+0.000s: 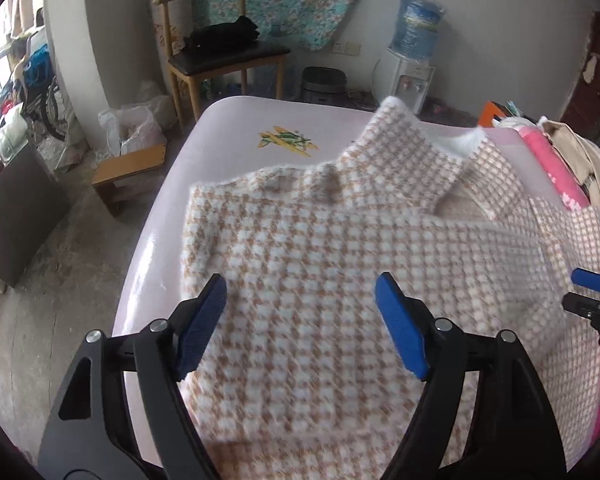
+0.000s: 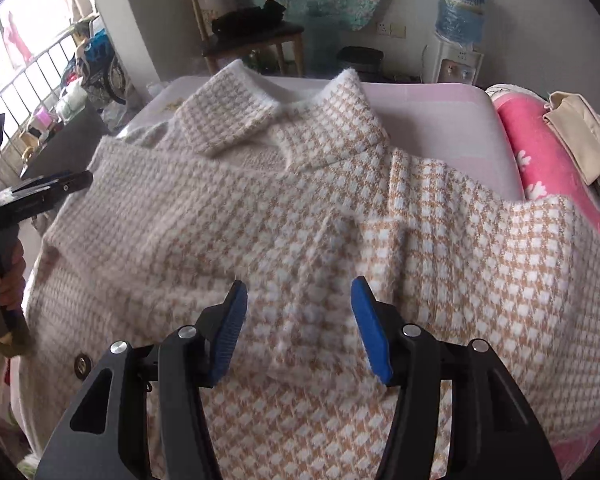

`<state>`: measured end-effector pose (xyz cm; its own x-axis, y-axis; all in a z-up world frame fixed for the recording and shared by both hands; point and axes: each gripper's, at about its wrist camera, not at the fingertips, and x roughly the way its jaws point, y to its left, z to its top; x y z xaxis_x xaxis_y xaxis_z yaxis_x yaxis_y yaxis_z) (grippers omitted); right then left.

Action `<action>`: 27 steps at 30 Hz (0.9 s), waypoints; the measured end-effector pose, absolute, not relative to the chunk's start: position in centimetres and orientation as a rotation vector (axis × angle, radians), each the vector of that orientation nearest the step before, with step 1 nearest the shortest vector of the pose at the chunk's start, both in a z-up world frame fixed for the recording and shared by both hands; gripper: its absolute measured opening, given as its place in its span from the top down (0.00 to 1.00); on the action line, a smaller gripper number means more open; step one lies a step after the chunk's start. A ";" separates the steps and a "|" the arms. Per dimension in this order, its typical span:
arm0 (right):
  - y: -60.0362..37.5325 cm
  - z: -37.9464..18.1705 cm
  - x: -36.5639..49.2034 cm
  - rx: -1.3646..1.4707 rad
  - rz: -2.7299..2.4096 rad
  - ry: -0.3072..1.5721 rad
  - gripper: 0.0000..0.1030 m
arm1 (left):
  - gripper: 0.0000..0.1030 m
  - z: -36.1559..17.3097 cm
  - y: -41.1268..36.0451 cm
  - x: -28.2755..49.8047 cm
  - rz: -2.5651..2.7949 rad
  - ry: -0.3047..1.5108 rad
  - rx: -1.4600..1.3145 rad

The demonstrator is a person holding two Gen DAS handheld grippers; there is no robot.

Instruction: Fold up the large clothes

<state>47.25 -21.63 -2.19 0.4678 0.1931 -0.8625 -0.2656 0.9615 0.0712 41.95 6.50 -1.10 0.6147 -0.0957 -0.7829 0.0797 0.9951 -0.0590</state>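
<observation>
My left gripper (image 1: pixel 300 300) hangs wide open, nothing between its blue pads, above the fuzzy tan-and-white houndstooth coat (image 1: pixel 320 248) spread collar-up on the pale pink table (image 1: pixel 236 128). My right gripper (image 2: pixel 298 304) stands parted over the coat too, gripping nothing.

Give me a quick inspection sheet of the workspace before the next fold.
Surface: pale pink bed, mostly covered.
Job's things: checked coat spread flat, collar at the far end.
Clutter: pink blanket and beige garment at the bed's right side.
Grippers: left gripper and right gripper above the coat, jaws open, nothing between them.
Cables: cord by the water dispenser.
Surroundings: wooden chair, floor clutter.
</observation>
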 end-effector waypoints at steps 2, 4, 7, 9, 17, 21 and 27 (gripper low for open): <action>-21.3 -4.3 46.6 -0.150 0.242 1.087 0.42 | 0.18 -1.9 4.5 40.5 -0.129 0.939 0.024; -21.0 -5.0 45.8 -0.169 0.236 1.036 0.40 | 0.18 -3.6 2.9 39.8 -0.130 0.991 0.071; -21.1 -3.7 44.8 -0.144 0.209 1.038 0.40 | 0.15 -5.5 1.6 38.9 -0.071 0.977 0.134; -21.4 -2.8 43.8 -0.127 0.204 1.028 0.37 | 0.11 -5.6 1.7 38.4 -0.040 0.943 0.144; -20.9 -5.6 40.6 -0.216 0.144 1.039 0.07 | 0.07 -6.2 2.7 37.4 -0.048 0.908 0.097; -21.5 -6.1 40.8 -0.155 0.129 1.053 0.06 | 0.07 -6.1 2.4 38.1 -0.057 0.914 0.092; -22.2 -6.3 41.1 -0.133 0.178 1.084 0.06 | 0.07 -6.2 2.6 37.8 -0.057 0.909 0.088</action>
